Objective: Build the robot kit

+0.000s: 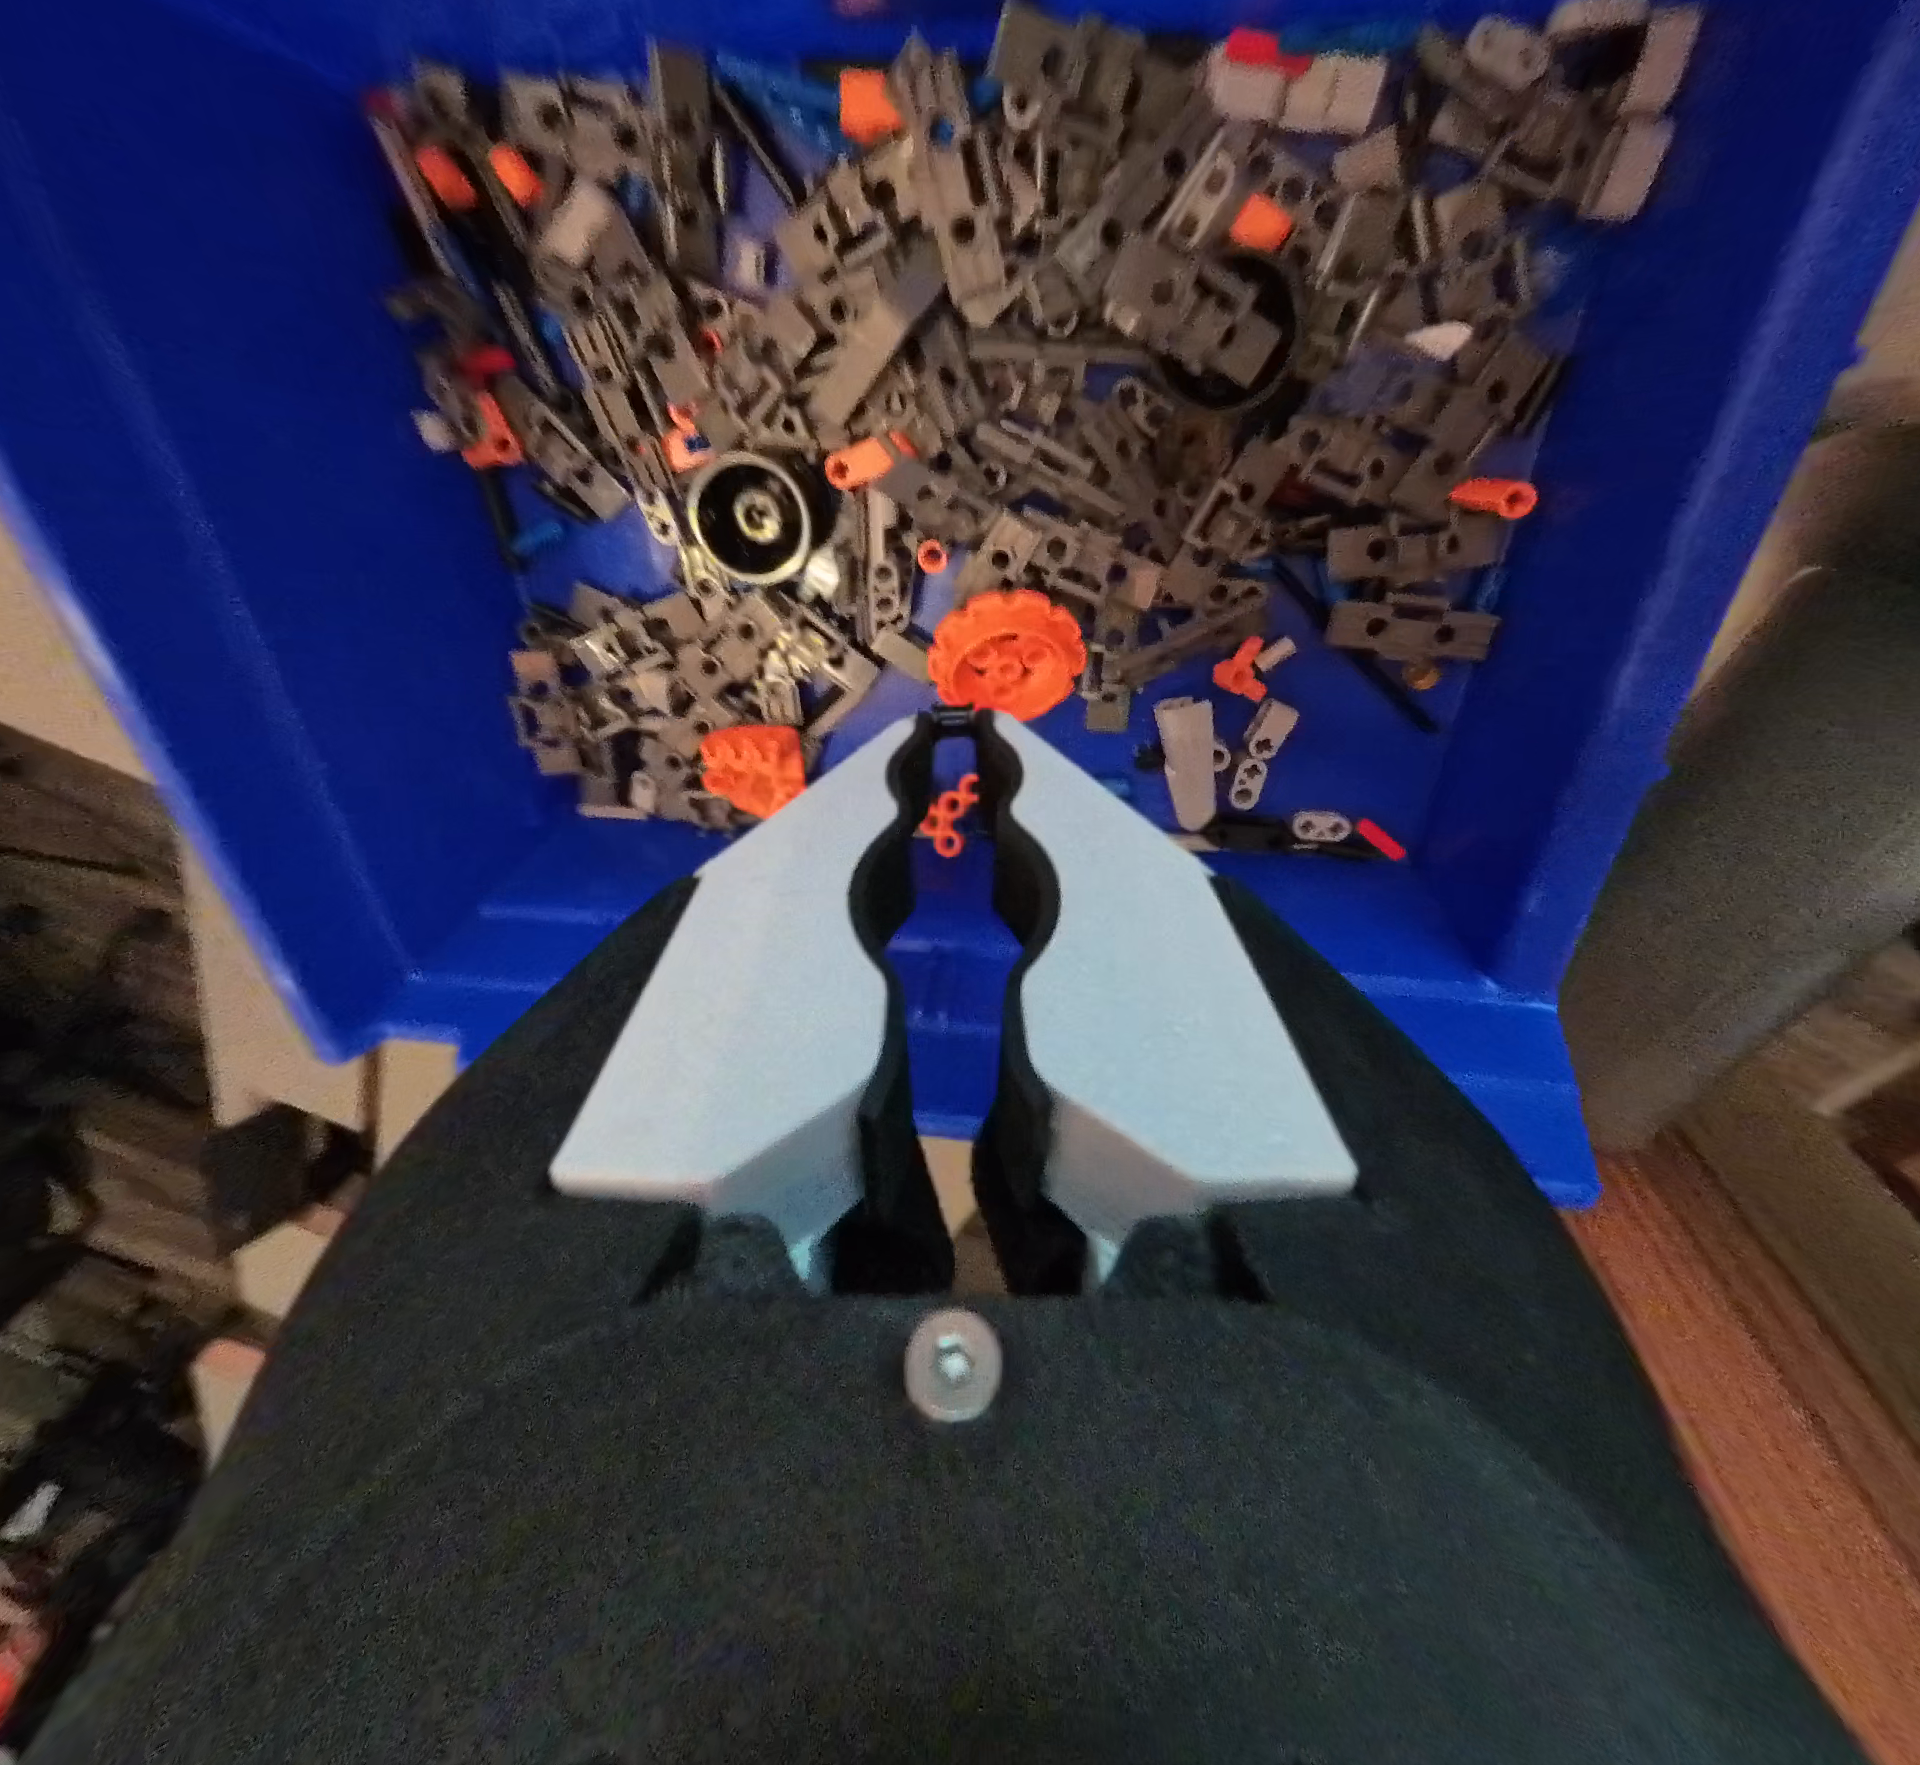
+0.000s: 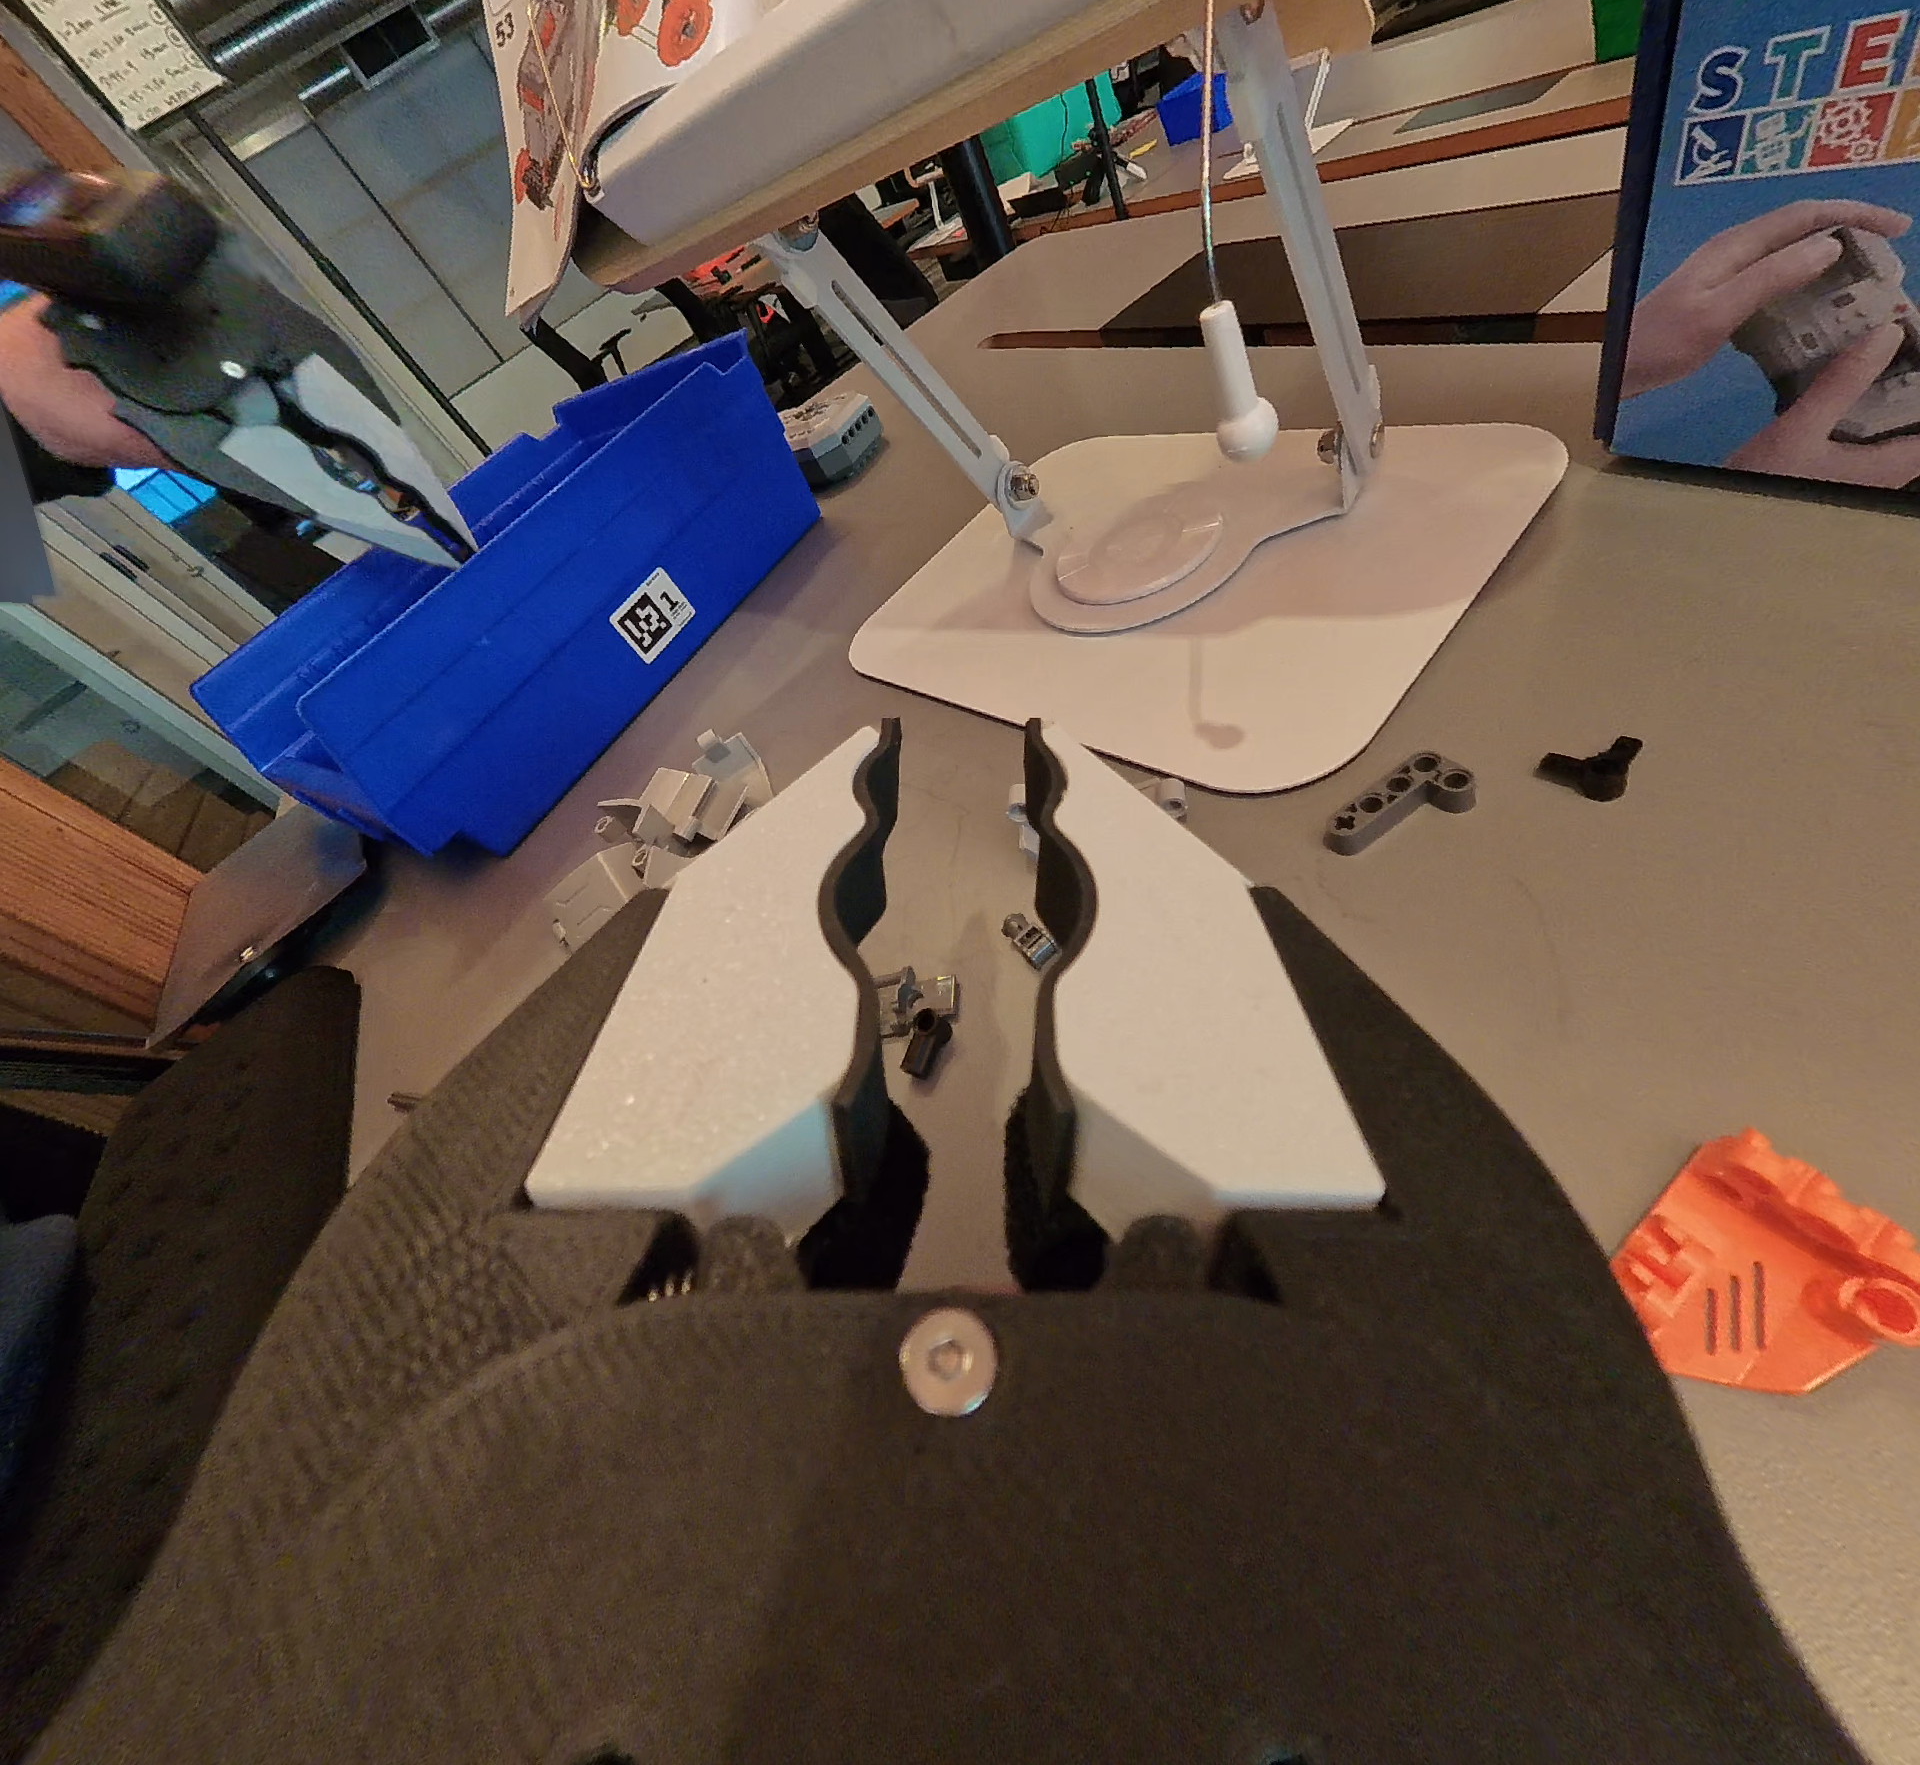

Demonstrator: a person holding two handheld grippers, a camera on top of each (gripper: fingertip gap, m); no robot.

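- Left wrist view: the left tool [image 1: 954,733] is over the blue bin [image 1: 239,427], tips pointing down into it.
- Its tips are closed on a small black piece [image 1: 954,720], which is held at the very ends of the fingers. The wavy inner pads behind the tips do not touch it.
- The picture is blurred, so the kind of piece and how squarely it sits cannot be told.
- Judgement: with so little of the piece caught, it could twist or slip. Steady pressure and slow, level travel suit it.
- The orange wheel [image 1: 992,661] lies just beyond the tips on the heap of grey and black parts [image 1: 935,313]. An orange panel [image 1: 750,765] lies to their left, and a small orange connector [image 1: 951,816] shows below through the gap between the fingers.
- Judgement: the bin walls stand close on both sides, so the tips clear them best by going straight up.
- Right wrist view: the right tool [image 2: 961,739] is spread and holds nothing, low over the grey desk [image 2: 1558,936].
- A small grey-and-black cluster [image 2: 914,1009] and a grey pin [image 2: 1029,941] lie on the desk between its fingers, with no contact visible.
- A grey beam [image 2: 1397,801], a black connector [image 2: 1590,765] and a second orange panel [image 2: 1766,1279] lie to the right. Grey pieces [image 2: 675,811] lie to the left, near the bin.
- The white stand [image 2: 1299,593] carries an instruction booklet [image 2: 582,53] behind.
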